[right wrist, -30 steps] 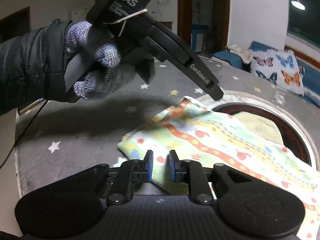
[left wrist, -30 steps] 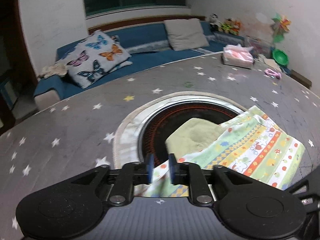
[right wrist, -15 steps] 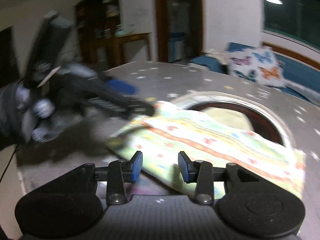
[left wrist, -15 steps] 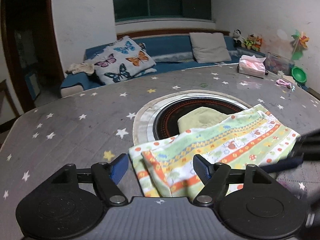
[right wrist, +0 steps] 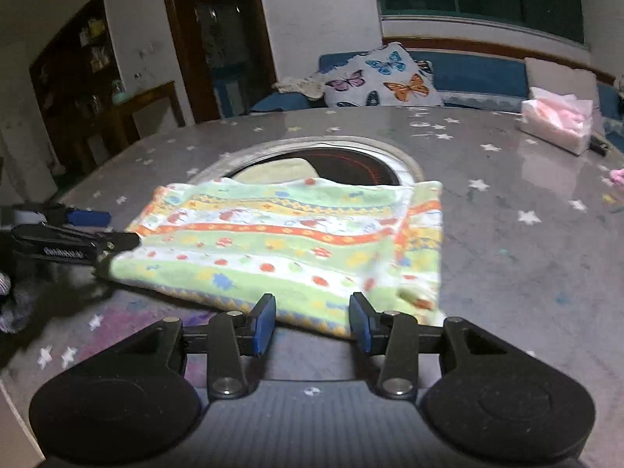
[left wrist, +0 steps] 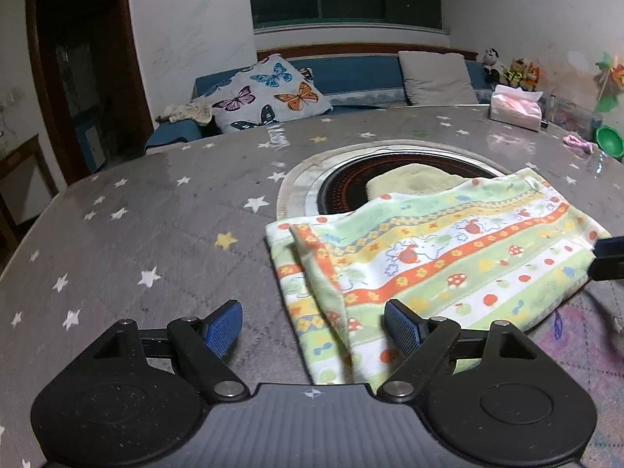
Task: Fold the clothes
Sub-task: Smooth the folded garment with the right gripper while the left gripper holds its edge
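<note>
A folded cloth printed in green, yellow and orange stripes with small fruit and mushroom motifs (left wrist: 436, 257) lies flat on the grey star-patterned tabletop (left wrist: 128, 241), its far edge overlapping the near rim of a round dark recessed plate with a pale ring surround (left wrist: 343, 179) set in the table's centre. A pale yellow-green cloth (left wrist: 409, 181) sits inside that recess, partly hidden under the striped cloth. Left gripper (left wrist: 314, 325): jaws spread wide, blue pads well apart, nothing between them; the cloth's near left corner, with a doubled-over layer, lies on the table just beyond and between the fingers. Right gripper (right wrist: 312, 321): jaws apart, blue pads on either side of the cloth's near edge, not clamping it; contact with the fabric cannot be determined. In the right wrist view the left gripper's black finger with blue pad (right wrist: 84, 218) appears at the cloth's left end, close to the corner; a knit-gloved hand (right wrist: 11, 300) is partly visible at the left margin. Cloth's right end in this view shows a folded flap with stacked layers. Far side of the table: a pink tissue pack (left wrist: 514, 107). Beyond the table: a blue sofa (left wrist: 351, 74) with a white butterfly-print cushion (left wrist: 269, 93) and a plain grey cushion (left wrist: 436, 78).
</note>
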